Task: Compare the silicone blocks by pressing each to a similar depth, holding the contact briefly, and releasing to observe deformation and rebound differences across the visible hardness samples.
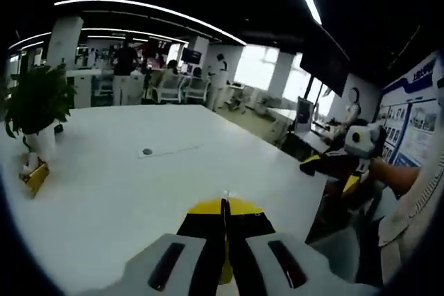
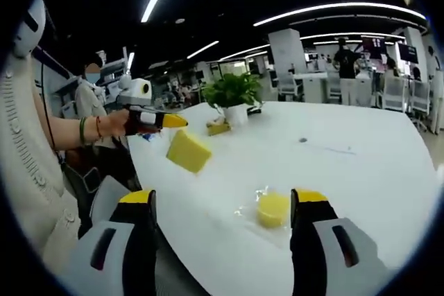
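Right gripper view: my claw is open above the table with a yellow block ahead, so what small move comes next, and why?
Probably ease the right claw down and forward toward the small yellow block on the white table. Its jaws stand wide apart, and the block lies between the tips, seemingly not yet touched. The larger yellow block lies farther off.

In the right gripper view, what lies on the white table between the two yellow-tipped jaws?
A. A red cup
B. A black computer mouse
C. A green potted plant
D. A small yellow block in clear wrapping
D: a small yellow silicone block in clear wrapping lies on the white table between the open jaws of the right gripper; the potted plant stands farther back.
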`<state>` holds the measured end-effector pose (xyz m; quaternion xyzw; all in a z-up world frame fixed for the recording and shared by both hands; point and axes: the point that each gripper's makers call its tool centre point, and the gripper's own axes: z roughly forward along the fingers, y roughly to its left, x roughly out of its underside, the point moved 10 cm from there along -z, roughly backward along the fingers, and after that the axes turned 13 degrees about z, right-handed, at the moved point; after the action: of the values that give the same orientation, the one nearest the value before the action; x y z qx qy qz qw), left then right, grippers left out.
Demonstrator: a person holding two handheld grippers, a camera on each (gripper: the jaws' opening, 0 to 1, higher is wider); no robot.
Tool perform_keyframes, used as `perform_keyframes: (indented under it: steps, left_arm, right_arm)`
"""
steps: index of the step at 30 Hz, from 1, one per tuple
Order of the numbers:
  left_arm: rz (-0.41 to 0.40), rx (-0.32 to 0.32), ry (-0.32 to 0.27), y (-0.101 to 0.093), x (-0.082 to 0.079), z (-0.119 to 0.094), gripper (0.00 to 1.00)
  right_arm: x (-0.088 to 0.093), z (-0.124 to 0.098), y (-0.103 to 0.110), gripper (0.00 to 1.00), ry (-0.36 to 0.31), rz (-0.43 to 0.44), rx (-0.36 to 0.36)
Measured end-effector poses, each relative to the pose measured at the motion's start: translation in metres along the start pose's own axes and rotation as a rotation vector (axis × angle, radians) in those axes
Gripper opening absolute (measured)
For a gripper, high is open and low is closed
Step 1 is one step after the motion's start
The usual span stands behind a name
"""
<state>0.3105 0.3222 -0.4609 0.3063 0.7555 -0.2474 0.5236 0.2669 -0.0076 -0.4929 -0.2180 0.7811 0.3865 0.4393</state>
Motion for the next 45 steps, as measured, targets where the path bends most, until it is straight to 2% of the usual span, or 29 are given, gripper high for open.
perform_keyframes:
  steps: [9,18,22,28,34,45]
  left_arm:
    - [0.094,0.101,0.01,-0.003,-0.022,0.012,0.0]
    - [0.157,0.181,0.028,-0.004,-0.034,0.027,0.0]
    - [0.183,0.217,0.035,-0.006,-0.037,0.032,0.0]
    - [0.196,0.242,0.033,-0.007,-0.043,0.036,0.0]
    - [0.226,0.288,0.039,-0.01,-0.05,0.044,0.0]
    - [0.263,0.353,0.019,-0.016,-0.061,0.056,0.0]
  right_arm:
    - [-0.029,0.019,-0.005,0.74,0.04,-0.081,-0.04]
    - [-0.058,0.056,-0.015,0.75,0.118,-0.181,-0.109]
    - [-0.061,0.072,-0.016,0.75,0.183,-0.217,-0.14]
    - [-0.066,0.092,-0.012,0.76,0.232,-0.256,-0.186]
    - [-0.069,0.108,-0.01,0.76,0.313,-0.335,-0.213]
    - [-0.068,0.13,-0.003,0.74,0.351,-0.36,-0.269]
